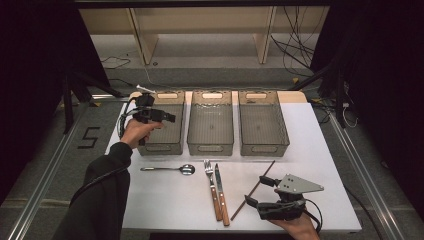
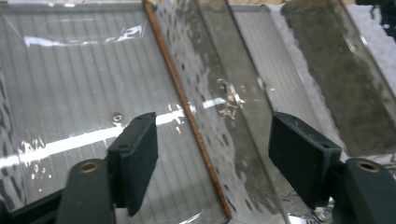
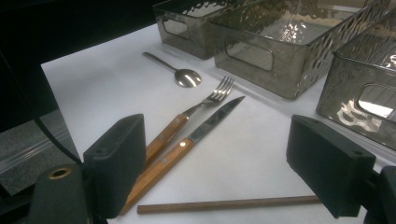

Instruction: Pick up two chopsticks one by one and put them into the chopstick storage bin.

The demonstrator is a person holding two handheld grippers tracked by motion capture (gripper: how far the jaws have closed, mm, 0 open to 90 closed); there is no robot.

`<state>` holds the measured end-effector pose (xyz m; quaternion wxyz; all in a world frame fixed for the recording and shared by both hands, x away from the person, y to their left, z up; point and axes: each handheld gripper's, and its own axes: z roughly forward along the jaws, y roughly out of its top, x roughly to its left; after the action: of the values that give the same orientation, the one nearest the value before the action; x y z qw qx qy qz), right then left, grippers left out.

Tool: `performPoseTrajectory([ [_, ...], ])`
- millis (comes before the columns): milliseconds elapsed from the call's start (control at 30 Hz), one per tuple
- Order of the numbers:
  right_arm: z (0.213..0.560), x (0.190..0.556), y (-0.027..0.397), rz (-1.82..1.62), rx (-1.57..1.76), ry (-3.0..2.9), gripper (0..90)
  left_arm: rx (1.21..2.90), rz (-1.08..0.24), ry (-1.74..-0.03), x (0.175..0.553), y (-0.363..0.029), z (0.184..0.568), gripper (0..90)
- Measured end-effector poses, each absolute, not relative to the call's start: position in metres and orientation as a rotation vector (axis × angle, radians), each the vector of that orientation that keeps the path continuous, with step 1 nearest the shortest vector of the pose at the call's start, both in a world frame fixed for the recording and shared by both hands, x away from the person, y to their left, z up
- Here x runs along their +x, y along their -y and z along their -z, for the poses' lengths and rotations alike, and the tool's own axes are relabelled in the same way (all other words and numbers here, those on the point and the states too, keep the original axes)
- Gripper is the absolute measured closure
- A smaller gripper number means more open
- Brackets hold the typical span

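Observation:
My left gripper [image 1: 170,117] hovers over the left clear bin [image 1: 150,147] with its jaws open and nothing between them [image 2: 212,140]. Below the jaws, a thin brown chopstick [image 2: 187,107] lies on the bin's ribbed floor along its right wall. Near the table's front right, my right gripper [image 1: 257,190] is also open [image 3: 217,158]. A second chopstick [image 1: 270,167] lies on the white table between and just beyond those jaws [image 3: 229,204], untouched.
A middle bin [image 1: 210,147] and a right bin [image 1: 264,148] stand beside the left one. In front of them lie a spoon [image 1: 172,169], a wooden-handled fork [image 1: 212,187] and a knife [image 1: 221,192]. Dark floor surrounds the table.

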<state>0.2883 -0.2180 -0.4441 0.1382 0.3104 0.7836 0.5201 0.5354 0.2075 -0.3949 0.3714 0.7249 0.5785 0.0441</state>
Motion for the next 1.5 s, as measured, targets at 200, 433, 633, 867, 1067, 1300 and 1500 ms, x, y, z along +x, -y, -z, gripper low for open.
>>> performPoseTrajectory([
  [200, 0.445, 0.289, 0.218, -1.497, 0.901, -2.264, 20.7, 1.838, -0.15, -1.425, 0.519, -0.202, 0.384, 26.7],
  [433, 0.446, 0.29, 0.221, -1.501, 0.92, -2.252, 20.7, 1.771, -0.193, -1.327, 0.482, -0.203, 0.369, 25.0],
  [633, 0.445, 0.29, 0.221, -1.479, 0.903, -2.269, 20.6, 1.762, -0.169, -1.271, 0.446, -0.202, 0.383, 23.6],
  [867, 0.438, 0.296, 0.228, -1.395, 0.797, -2.38, 20.9, 1.735, -0.211, -1.216, 0.404, -0.201, 0.415, 22.9],
  [1067, 0.426, 0.304, 0.225, -1.197, 0.612, -2.53, 23.1, 1.751, -0.231, -1.14, 0.378, -0.195, 0.439, 21.2],
  [1300, 0.415, 0.319, 0.215, -0.958, 0.433, -2.693, 24.0, 1.772, -0.261, -1.08, 0.353, -0.187, 0.46, 20.0],
  [1500, 0.419, 0.336, 0.198, -0.793, 0.337, -2.815, 24.8, 1.777, -0.281, -1.019, 0.335, -0.186, 0.47, 19.7],
])
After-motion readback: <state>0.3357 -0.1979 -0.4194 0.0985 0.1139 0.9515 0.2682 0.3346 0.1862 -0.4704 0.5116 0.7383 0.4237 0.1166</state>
